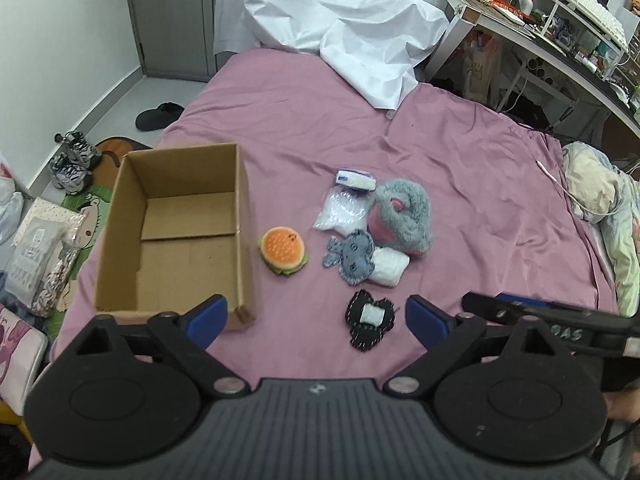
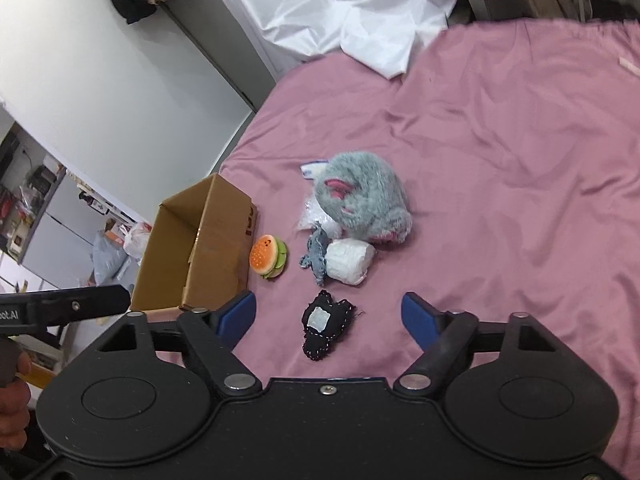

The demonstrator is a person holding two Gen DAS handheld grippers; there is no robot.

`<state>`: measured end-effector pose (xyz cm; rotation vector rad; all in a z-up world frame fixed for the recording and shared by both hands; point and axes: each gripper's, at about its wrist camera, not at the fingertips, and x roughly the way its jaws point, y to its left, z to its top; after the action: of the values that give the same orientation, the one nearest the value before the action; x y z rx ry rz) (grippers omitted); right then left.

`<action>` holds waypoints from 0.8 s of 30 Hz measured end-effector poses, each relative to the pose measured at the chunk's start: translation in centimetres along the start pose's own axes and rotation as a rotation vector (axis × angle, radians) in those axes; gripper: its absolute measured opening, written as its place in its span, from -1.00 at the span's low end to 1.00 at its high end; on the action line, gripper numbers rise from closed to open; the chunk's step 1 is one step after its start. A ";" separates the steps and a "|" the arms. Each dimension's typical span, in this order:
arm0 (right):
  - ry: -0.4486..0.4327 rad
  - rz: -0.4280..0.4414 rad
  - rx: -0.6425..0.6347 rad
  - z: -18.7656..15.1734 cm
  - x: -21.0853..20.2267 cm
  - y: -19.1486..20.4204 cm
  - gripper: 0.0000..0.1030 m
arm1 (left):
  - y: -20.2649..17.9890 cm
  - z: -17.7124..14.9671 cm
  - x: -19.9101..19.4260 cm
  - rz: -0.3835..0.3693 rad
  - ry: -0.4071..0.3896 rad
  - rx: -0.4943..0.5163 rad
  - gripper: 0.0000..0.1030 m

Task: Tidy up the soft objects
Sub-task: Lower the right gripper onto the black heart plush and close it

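Observation:
On the pink bedsheet (image 1: pixel 460 184) lies a pile of soft things: a burger plush (image 1: pixel 283 251) (image 2: pixel 268 256), a grey-pink fluffy plush (image 1: pixel 404 216) (image 2: pixel 362 198), a small blue-grey rabbit plush (image 1: pixel 352 255) (image 2: pixel 317 254), a white padded roll (image 1: pixel 388 267) (image 2: pixel 349 261) and a black felt patch (image 1: pixel 370 318) (image 2: pixel 325 326). An empty cardboard box (image 1: pixel 180 236) (image 2: pixel 200 248) stands left of them. My left gripper (image 1: pixel 316 318) hangs open, the black patch just ahead of its right finger. My right gripper (image 2: pixel 329 318) is open, and the patch lies on the sheet between its fingers, untouched.
A crumpled white sheet (image 1: pixel 352 24) lies at the bed's far end. A desk (image 1: pixel 560 40) stands at the right, and a patterned pillow (image 1: pixel 600 200) lies on the bed's right side. Shoes (image 1: pixel 74 160) and packages (image 1: pixel 36 252) sit on the floor at the left.

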<state>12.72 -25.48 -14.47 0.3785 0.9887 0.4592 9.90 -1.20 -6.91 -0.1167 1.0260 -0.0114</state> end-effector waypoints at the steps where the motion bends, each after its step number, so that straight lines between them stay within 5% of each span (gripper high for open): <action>1: 0.003 0.007 0.014 0.0 0.5 -0.4 0.43 | 0.0 0.1 0.3 0.002 -0.003 -0.001 0.82; 15: 0.043 0.062 0.196 -0.4 5.7 -3.3 0.31 | 0.0 1.2 6.0 0.003 0.006 -0.027 0.63; 24: 0.087 0.105 0.264 -0.7 8.7 -3.3 0.14 | 0.5 1.4 9.3 -0.020 0.036 -0.063 0.31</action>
<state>16.84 -23.56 -22.61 0.6547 1.1213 0.4435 15.91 -1.15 -14.15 -0.1841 1.0613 0.0007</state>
